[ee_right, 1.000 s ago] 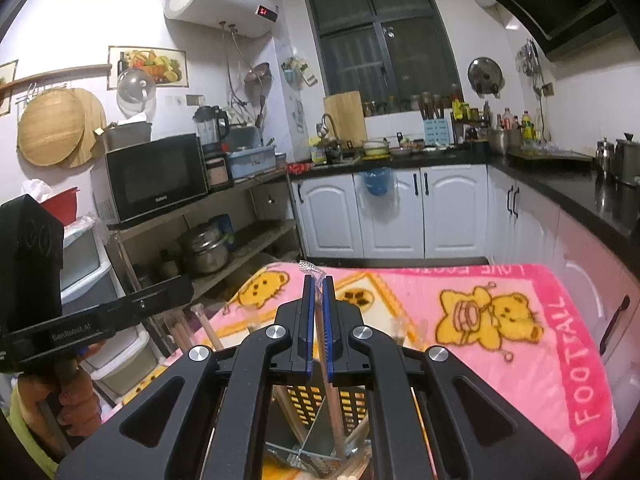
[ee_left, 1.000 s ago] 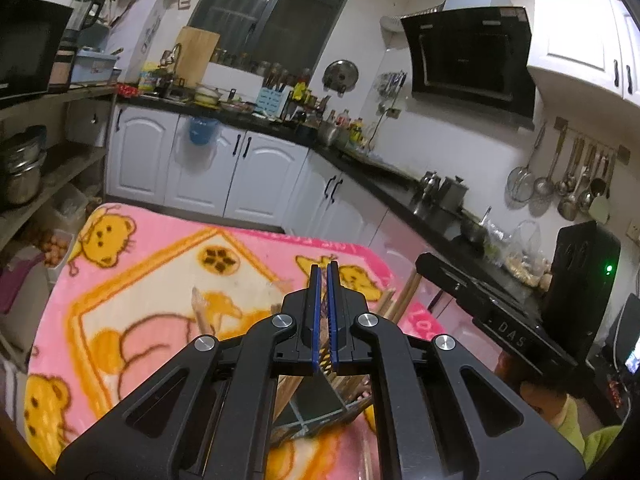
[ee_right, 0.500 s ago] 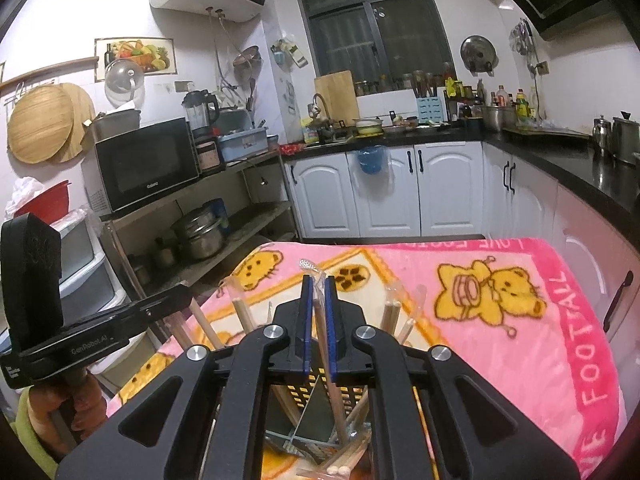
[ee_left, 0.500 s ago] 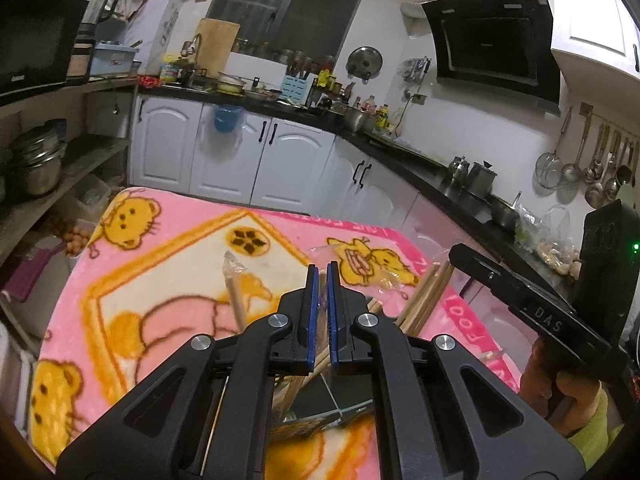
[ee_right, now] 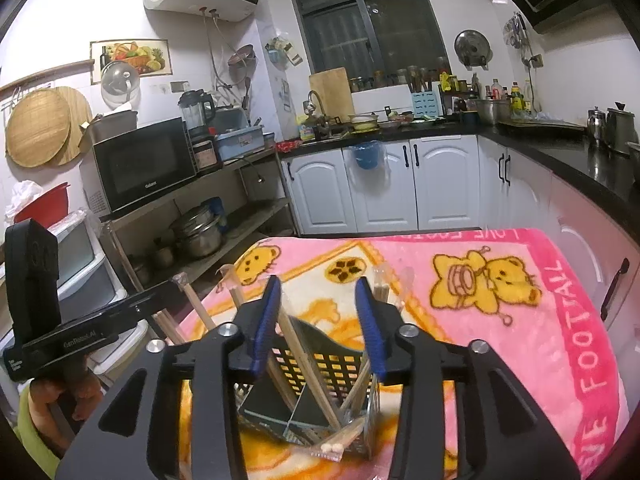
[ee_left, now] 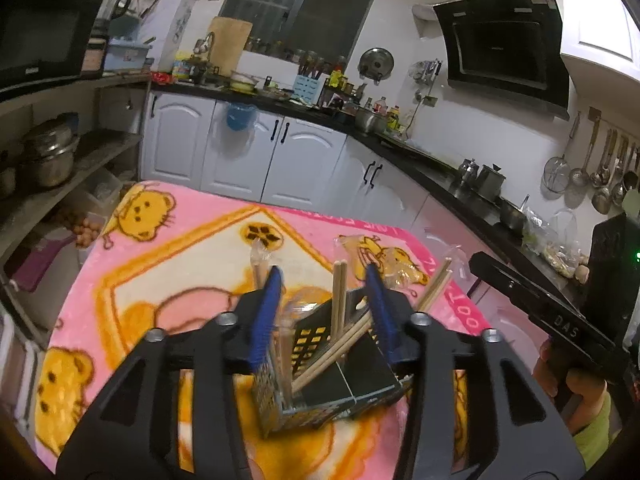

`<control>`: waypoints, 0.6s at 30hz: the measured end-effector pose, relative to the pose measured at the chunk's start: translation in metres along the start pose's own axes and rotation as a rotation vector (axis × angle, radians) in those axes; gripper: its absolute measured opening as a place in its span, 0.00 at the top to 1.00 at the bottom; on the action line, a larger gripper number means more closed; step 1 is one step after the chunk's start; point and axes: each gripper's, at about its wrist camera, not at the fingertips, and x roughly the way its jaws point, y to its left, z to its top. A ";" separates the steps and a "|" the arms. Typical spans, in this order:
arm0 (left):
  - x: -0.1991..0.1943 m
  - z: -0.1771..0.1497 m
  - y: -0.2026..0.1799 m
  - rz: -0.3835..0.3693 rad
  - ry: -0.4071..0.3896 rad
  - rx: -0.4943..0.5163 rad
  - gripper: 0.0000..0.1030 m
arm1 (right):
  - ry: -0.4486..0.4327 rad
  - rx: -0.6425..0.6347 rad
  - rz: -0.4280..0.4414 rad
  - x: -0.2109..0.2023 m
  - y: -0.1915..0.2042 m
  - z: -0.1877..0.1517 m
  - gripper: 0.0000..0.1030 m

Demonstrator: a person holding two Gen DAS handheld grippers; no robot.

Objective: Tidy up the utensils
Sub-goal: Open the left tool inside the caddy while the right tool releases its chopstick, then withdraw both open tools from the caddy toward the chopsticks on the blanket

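holder: black mesh utensil holder (ee_left: 320, 376) with inner dividers, on the pink blanket (ee_left: 168, 280) over the desk
chopsticks: wrapped wooden chopsticks (ee_left: 339, 300) stand in the holder, long axes upright to leaning, tops fanning outward; one packet (ee_right: 336, 442) lies low at the holder's near edge
left gripper (ee_left: 326, 316): fingers apart, empty, directly above the holder, straddling the stick tops
right gripper (ee_right: 318, 324): fingers apart, empty, also above the holder
key relation: holder sits below and just ahead of both grippers; neither clearly nearer
judgement: leaning sticks probably need straightening
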 end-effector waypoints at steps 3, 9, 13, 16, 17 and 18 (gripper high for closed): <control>-0.001 -0.003 0.002 -0.007 0.009 -0.014 0.47 | 0.000 -0.010 -0.003 -0.005 0.001 -0.003 0.48; -0.006 -0.006 0.004 -0.002 0.008 -0.028 0.31 | -0.003 -0.023 -0.007 -0.015 0.004 -0.005 0.41; -0.010 -0.007 0.003 -0.008 0.004 -0.027 0.14 | -0.006 -0.024 -0.008 -0.020 0.005 -0.007 0.37; -0.015 -0.010 0.002 -0.003 -0.001 -0.024 0.13 | -0.007 -0.023 -0.009 -0.026 0.005 -0.009 0.34; -0.016 -0.010 0.002 -0.003 -0.002 -0.025 0.11 | -0.007 -0.024 -0.009 -0.026 0.005 -0.009 0.34; -0.017 -0.011 0.001 -0.003 -0.003 -0.026 0.11 | -0.007 -0.027 -0.010 -0.028 0.005 -0.010 0.33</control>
